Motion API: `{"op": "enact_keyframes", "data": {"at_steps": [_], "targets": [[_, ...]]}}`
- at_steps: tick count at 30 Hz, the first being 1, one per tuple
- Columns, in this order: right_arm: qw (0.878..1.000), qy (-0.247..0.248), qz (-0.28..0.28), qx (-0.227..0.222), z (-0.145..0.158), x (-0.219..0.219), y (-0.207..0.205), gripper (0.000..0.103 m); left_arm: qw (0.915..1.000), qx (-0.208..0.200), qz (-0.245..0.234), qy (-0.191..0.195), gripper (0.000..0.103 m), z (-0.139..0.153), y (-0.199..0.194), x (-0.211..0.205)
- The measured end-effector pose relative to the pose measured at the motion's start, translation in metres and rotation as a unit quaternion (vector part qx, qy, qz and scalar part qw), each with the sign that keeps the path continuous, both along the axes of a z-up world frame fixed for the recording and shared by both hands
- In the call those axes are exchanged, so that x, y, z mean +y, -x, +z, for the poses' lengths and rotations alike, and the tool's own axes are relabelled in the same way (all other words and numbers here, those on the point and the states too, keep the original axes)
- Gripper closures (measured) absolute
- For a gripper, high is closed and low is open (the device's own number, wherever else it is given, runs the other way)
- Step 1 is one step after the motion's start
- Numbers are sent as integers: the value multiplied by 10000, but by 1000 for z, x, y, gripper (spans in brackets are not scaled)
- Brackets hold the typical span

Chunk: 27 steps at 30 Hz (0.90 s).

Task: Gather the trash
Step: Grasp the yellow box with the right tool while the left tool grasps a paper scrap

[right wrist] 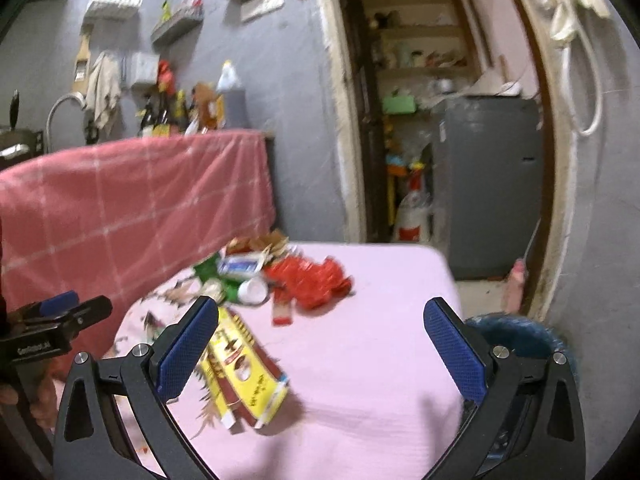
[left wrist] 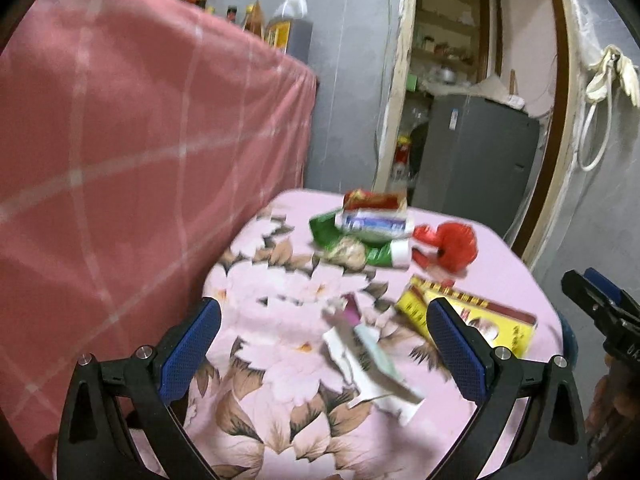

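Blue-padded fingers (left wrist: 188,354) of the left tongs (left wrist: 324,344) stand wide apart with nothing between them, hanging over a tabletop (left wrist: 280,432) covered by a pink cloth printed with large flowers. Directly between those fingers lies a torn white paper wrapper (left wrist: 368,364); the yellow carton (left wrist: 508,326) lies just beside the right-hand finger. Further off sits a heap of trash: a green packet (left wrist: 332,234), a blue-and-white box (left wrist: 376,222), a red-and-gold packet (left wrist: 374,199) and a crumpled red bag (left wrist: 452,246), all touching or overlapping. The right tongs (right wrist: 322,346) are likewise spread wide and empty above the plain pink side of the cloth (right wrist: 380,360), with the yellow carton (right wrist: 244,368) partly behind their left finger. Only the right view shows a blue round bin (right wrist: 520,338) beside the tabletop's edge, a small red-and-white packet (right wrist: 282,310) near the red bag (right wrist: 316,280), and a wall shelf (right wrist: 176,26). Both views show a pink checked sheet (left wrist: 132,140) draped to the left, a grey wall, and a doorway with a grey fridge (left wrist: 476,152) beyond. Each view catches the other tongs at its edge: the right ones (left wrist: 600,312), the left ones (right wrist: 56,316). Two tongs, one carton, one bin.
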State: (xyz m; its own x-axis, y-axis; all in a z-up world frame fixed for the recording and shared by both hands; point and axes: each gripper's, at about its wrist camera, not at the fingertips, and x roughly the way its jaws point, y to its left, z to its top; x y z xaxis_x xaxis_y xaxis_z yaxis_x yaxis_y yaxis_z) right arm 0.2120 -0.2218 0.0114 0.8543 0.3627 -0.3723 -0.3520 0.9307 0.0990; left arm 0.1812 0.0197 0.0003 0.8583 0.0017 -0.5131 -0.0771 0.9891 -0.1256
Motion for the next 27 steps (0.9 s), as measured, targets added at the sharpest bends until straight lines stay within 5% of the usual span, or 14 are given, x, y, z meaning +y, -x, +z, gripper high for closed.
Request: {"op": "enact_keyframes", "data": {"at_steps": [8, 19, 27], "targets": [[9962, 254, 382, 742, -27, 18, -23, 3, 9985, 451, -225, 199, 9, -17, -14, 0], [9860, 275, 838, 1411, -54, 34, -41, 45, 9929, 876, -636, 490, 69, -26, -29, -8], [9838, 331, 1029, 1429, -56, 39, -35, 68, 9914, 913, -780, 525, 91, -26, -31, -14]]}}
